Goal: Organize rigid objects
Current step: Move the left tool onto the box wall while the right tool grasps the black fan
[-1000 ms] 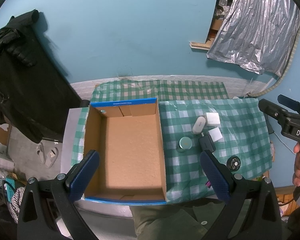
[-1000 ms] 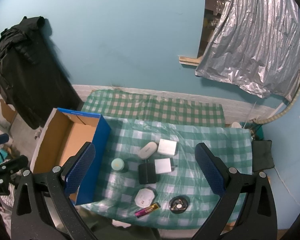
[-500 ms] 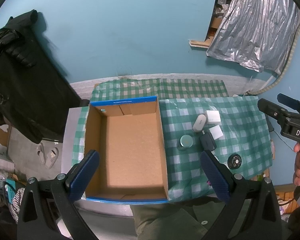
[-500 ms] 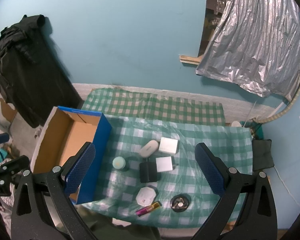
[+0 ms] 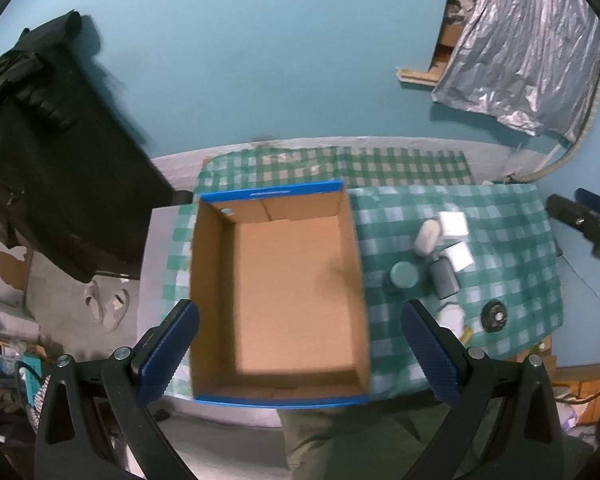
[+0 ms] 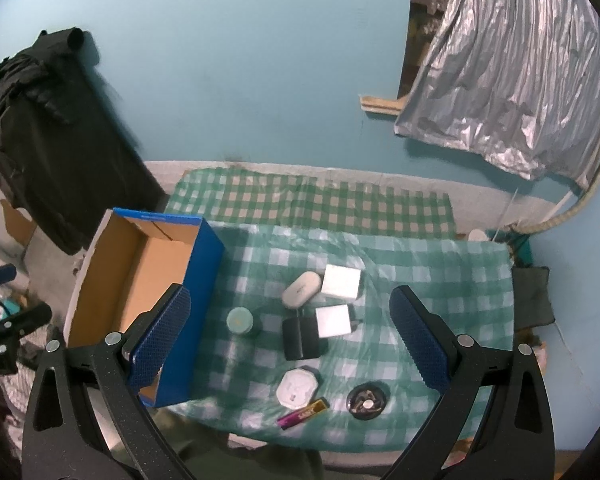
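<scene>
An empty cardboard box (image 5: 216, 280) with blue outer walls (image 6: 198, 304) stands at the left of a green checked tablecloth (image 6: 440, 280). Right of it lie a teal round tin (image 6: 240, 319), a white oval case (image 6: 300, 288), two white cubes (image 6: 341, 281), a black block (image 6: 301, 338), a white octagonal case (image 6: 297, 388), a purple and gold stick (image 6: 302, 412) and a black round disc (image 6: 367, 400). My left gripper (image 5: 300, 350) hovers open high above the box. My right gripper (image 6: 290, 338) hangs open high above the small objects, holding nothing.
A black garment (image 6: 48, 132) hangs on the blue wall at left, and a silver foil sheet (image 6: 512, 80) hangs at the upper right. Sandals (image 5: 106, 306) lie on the floor left of the table. The person's legs show below the table's front edge.
Both views have shifted slightly; the box and the objects sit a little lower in the left wrist view. Nothing on the table has moved and both grippers remain open.
</scene>
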